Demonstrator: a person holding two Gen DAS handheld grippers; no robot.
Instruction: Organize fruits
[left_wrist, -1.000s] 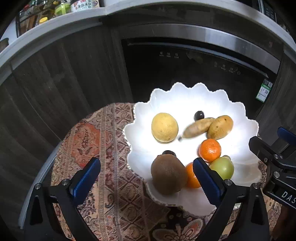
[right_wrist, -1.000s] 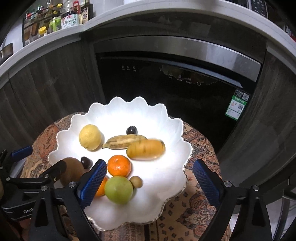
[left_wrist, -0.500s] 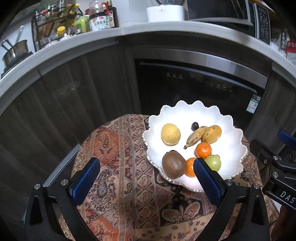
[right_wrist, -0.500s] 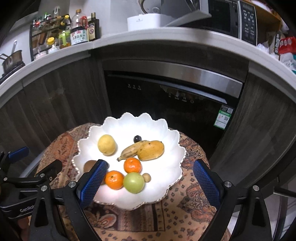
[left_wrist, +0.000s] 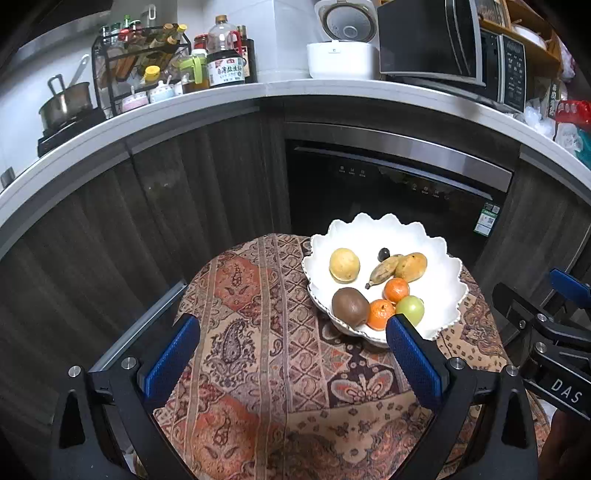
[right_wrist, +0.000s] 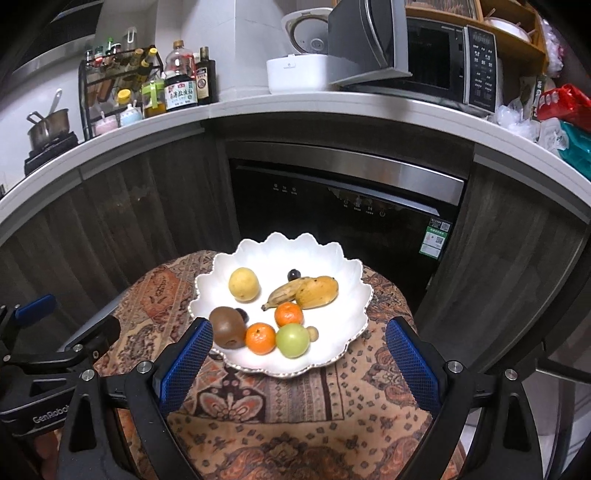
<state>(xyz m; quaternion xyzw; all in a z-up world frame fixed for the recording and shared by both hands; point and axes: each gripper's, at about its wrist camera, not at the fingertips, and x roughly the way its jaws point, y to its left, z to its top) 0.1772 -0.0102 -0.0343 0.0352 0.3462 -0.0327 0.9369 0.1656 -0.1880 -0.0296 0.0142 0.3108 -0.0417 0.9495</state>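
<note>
A white scalloped plate (left_wrist: 439, 258) (right_wrist: 332, 258) rests on a round table with a patterned cloth (left_wrist: 258, 332) (right_wrist: 288, 406). On it lie a brown kiwi (left_wrist: 349, 306) (right_wrist: 229, 330), a yellow lemon (left_wrist: 344, 264) (right_wrist: 243, 283), a small banana (left_wrist: 384, 269) (right_wrist: 284, 293), a mango (left_wrist: 410, 266) (right_wrist: 318, 292), two tangerines (left_wrist: 396, 290) (right_wrist: 260, 338), a green apple (left_wrist: 410, 309) (right_wrist: 292, 339) and dark plums (left_wrist: 383, 253) (right_wrist: 294, 274). My left gripper (left_wrist: 291, 354) is open, above the cloth, left of the plate. My right gripper (right_wrist: 299, 365) is open, over the plate's near rim.
Dark cabinets and a built-in dishwasher (left_wrist: 399, 184) (right_wrist: 343, 206) stand behind the table. The counter above holds bottles (left_wrist: 225, 55), a pot (left_wrist: 66, 103), a rice cooker (right_wrist: 299, 70) and a microwave (right_wrist: 443, 70). Bare cloth lies in front of the plate.
Both grippers have pulled back and up from the plate, so the fruit looks smaller and the counter has come into view. Both stayed open; the fruit has not moved.
</note>
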